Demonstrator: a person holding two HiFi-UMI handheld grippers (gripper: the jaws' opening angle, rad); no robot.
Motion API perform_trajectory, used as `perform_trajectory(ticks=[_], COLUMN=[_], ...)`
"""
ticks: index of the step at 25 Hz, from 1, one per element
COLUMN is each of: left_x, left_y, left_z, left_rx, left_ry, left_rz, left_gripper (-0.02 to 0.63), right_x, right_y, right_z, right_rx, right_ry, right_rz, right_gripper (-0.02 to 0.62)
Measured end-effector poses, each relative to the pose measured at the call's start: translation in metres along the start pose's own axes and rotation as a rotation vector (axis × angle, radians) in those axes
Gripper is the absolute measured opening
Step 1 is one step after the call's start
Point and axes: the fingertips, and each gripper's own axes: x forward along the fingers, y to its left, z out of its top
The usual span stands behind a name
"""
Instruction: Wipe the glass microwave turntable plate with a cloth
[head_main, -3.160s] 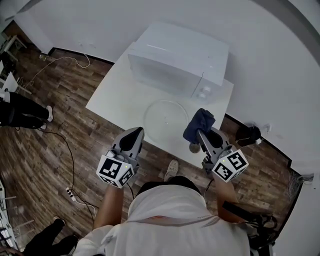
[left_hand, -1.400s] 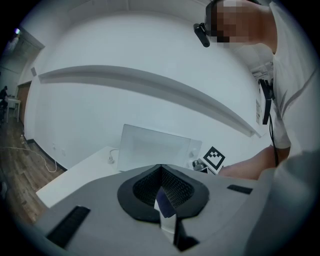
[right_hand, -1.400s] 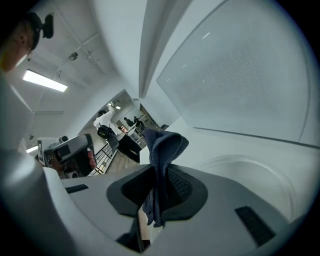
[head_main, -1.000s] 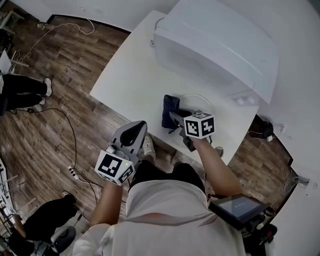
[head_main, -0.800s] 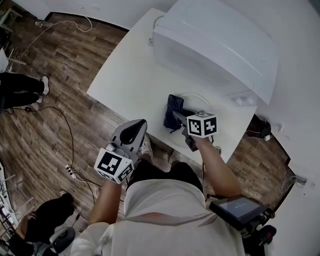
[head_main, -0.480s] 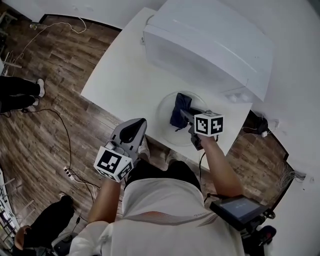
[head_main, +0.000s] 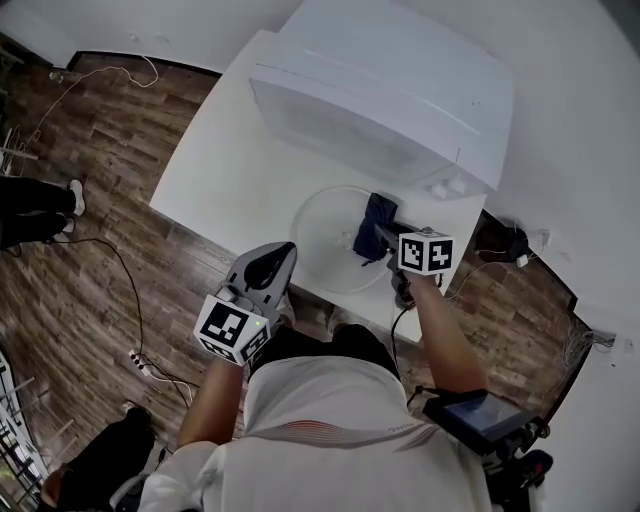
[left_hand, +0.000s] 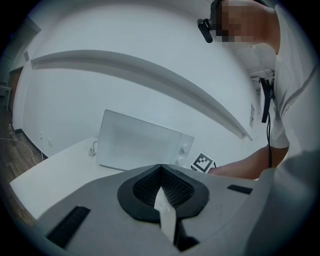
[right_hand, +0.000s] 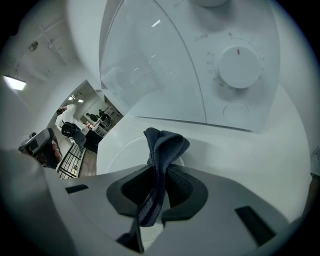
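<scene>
Our right gripper (right_hand: 159, 197) has its jaws pinched on the dark blue cloth (right_hand: 162, 145), which is bunched into a fold that juts out past the jaw tips. Below that fold lies the glass turntable plate (head_main: 312, 232), flat on the white table (head_main: 225, 170) just in front of the microwave (head_main: 385, 85). From the head view the cloth (head_main: 378, 214) sits over the plate's far right part, close to the microwave's control dial (right_hand: 239, 65). We cannot tell whether the fabric actually presses on the glass. We judge the wiping step to be in hand, with much of the plate's left and near area left to cover. The next move calls for keeping the cloth down on the glass and sweeping it across toward the left rim without pushing the plate about, since nothing steadies it. Our right forearm (head_main: 440, 325) reaches forward over the table's near edge, marker cube up. Our left gripper (left_hand: 161, 189) has its jaws together on nothing. It hangs off the table's near edge (head_main: 262, 272), tilted up toward the microwave, on a bent left forearm (head_main: 215, 395) held close to the body.
</scene>
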Motion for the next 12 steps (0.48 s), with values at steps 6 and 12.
perform_trajectory(ticks=[6, 12], left_x=[0.008, 0.01], left_y=[-0.015, -0.016], left_z=[0.003, 0.0], left_rx=[0.013, 0.013], left_ry=[0.002, 0.012], left_rz=[-0.017, -0.017], left_gripper=[0.011, 0.011], right_x=[-0.019, -0.033], right_y=[-0.028, -0.029], right_z=[-0.006, -0.005], right_rx=[-0.008, -0.014], right_ry=[0.014, -0.048], right_rz=[-0.045, -0.026], right_gripper=[0.063, 0.061])
